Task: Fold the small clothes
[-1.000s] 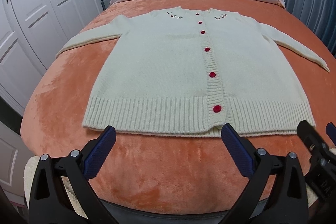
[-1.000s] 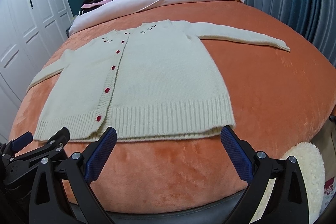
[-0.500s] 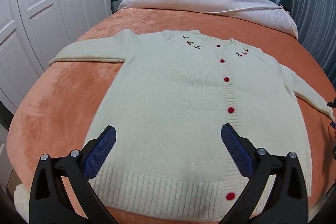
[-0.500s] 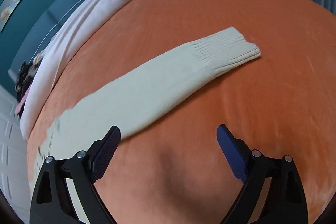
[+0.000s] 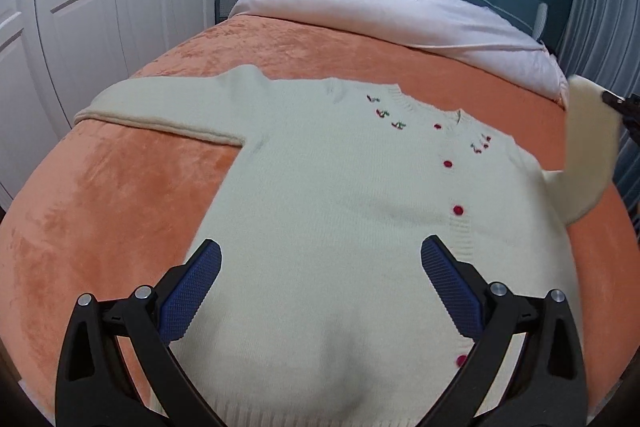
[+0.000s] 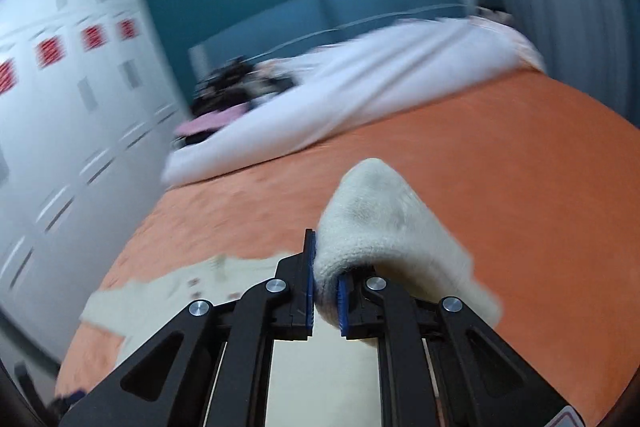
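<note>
Your right hand-held gripper (image 6: 325, 289) has just closed, pinching the cream knit cardigan's (image 5: 340, 211) soft sleeve (image 6: 380, 219) (lifted). Your left hand-held gripper (image 5: 320, 287) hovers spread above it on the orange plush bed (image 5: 112, 203).

- The right gripper (image 6: 325, 281) was wide open with nothing in it. Its jaws have just been closing, and now they pinch the end of the sleeve (image 6: 384, 223).
- That sleeve was lying flat on the orange blanket (image 6: 520, 163). Now it is lifted up off the bed on the right side.
- The left gripper (image 5: 320, 279) was at the near edge of the bed, in front of the cardigan (image 5: 340, 187). Now it hangs over the cardigan, further in and wide open.
</note>
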Available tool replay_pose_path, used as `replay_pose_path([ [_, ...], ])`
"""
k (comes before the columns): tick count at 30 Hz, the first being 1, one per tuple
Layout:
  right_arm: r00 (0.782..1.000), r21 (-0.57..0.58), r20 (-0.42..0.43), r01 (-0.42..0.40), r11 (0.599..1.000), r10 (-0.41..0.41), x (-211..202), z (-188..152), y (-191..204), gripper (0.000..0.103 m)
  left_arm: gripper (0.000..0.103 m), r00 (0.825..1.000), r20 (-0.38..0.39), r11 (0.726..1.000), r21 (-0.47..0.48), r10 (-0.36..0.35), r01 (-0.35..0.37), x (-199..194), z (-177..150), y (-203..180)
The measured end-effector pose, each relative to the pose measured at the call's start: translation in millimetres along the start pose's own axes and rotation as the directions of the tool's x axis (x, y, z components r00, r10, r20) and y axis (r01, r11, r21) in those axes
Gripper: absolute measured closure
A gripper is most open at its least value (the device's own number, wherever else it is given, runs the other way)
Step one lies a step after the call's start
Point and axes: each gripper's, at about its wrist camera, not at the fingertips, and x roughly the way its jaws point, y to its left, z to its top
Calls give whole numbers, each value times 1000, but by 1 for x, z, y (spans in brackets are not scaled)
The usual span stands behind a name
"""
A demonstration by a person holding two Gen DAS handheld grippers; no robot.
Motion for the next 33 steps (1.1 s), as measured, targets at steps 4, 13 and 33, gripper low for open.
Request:
replay_pose_path([
  [4, 976, -136, -210, -78, 988, 48, 77, -66, 79, 63, 5, 996, -13, 991, -96, -91, 89, 16, 30, 5],
  [13, 964, 275, -176, 240, 931, -197, 19, -122, -67, 50, 5, 973, -153, 968, -213, -170, 135, 135, 65, -8],
  [33, 923, 199, -147, 379, 904, -355, 18, -135, -50, 64, 46, 977, 40, 931, -297, -207, 210, 133, 74, 61],
])
